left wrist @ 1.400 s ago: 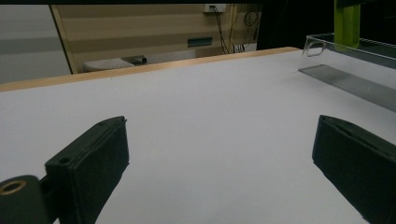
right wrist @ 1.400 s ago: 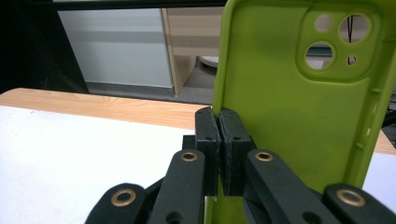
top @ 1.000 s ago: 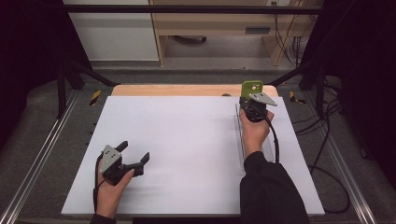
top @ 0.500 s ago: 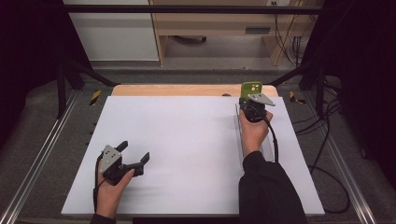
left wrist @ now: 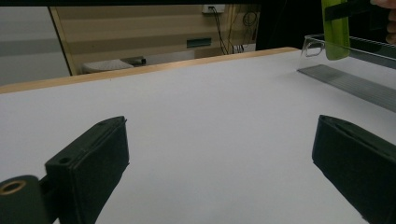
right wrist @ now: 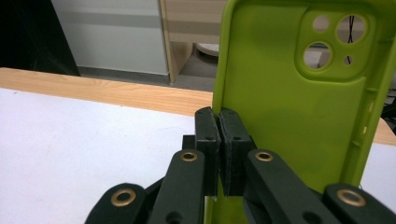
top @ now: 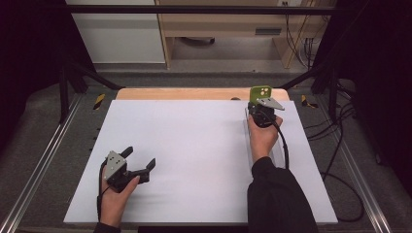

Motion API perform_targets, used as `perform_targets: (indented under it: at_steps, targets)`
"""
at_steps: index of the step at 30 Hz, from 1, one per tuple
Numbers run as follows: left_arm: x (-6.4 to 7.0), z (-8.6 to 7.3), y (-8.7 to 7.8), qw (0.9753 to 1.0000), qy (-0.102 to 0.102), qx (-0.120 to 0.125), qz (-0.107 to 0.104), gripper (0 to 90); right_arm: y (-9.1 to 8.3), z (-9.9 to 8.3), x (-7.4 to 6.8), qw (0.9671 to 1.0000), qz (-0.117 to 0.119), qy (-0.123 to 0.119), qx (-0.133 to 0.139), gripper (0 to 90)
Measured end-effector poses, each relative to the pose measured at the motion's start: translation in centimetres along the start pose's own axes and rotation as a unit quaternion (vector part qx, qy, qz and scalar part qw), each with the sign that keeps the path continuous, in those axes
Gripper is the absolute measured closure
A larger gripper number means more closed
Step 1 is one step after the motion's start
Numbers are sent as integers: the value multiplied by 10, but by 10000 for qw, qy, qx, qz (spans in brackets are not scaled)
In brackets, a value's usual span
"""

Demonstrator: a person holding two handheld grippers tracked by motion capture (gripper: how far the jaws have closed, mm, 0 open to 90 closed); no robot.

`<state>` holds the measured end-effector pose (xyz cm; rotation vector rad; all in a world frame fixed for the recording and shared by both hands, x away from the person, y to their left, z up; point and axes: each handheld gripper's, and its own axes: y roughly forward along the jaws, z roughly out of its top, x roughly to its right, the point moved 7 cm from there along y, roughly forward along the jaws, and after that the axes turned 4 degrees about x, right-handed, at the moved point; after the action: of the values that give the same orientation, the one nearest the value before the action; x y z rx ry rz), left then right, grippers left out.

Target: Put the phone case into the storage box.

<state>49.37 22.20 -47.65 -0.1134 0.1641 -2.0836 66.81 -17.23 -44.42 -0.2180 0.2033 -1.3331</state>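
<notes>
A lime-green phone case point(top: 261, 92) with camera cut-outs stands upright at the far right of the white table point(top: 194, 145). My right gripper point(top: 260, 105) is shut on it. In the right gripper view the pads point(right wrist: 207, 135) pinch the left edge wall of the case point(right wrist: 289, 102), whose inside faces the camera. My left gripper point(top: 142, 156) rests low at the near left, open, with nothing between its jaws. The left gripper view looks across bare table between that gripper's point(left wrist: 219, 154) spread jaws to the case point(left wrist: 335, 28) at the upper right.
A clear plastic tray point(left wrist: 355, 46) lies on the table below the held case, beside the right hand point(top: 262, 138). A wooden strip point(top: 194, 93) borders the table's far edge. Cables point(top: 340, 160) trail off to the right of the table.
</notes>
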Motion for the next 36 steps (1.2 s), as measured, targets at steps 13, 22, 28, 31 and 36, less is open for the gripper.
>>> perform_targets:
  at_steps: [13, 22, 28, 31, 36]
  targets:
    - [1, 0, 1, 10000, 15, -9, 0, 35, 7, -5, 7, 9999, -79, 109, -62, 878]
    - [1, -1, 1, 10000, 48, -36, -8, 36, 11, -8, 6, 9998, -49, 145, -93, 878]
    - [1, -1, 1, 10000, 45, -41, -9, 36, 14, -10, 8, 9997, -43, 199, -110, 878]
    - [1, -1, 2, 10000, 57, -45, -10, 36, 15, -11, 9, 9997, -20, 227, -96, 878]
    - [1, -1, 2, 10000, 52, -45, -11, 36, 16, -12, 8, 9997, -15, 219, -115, 878]
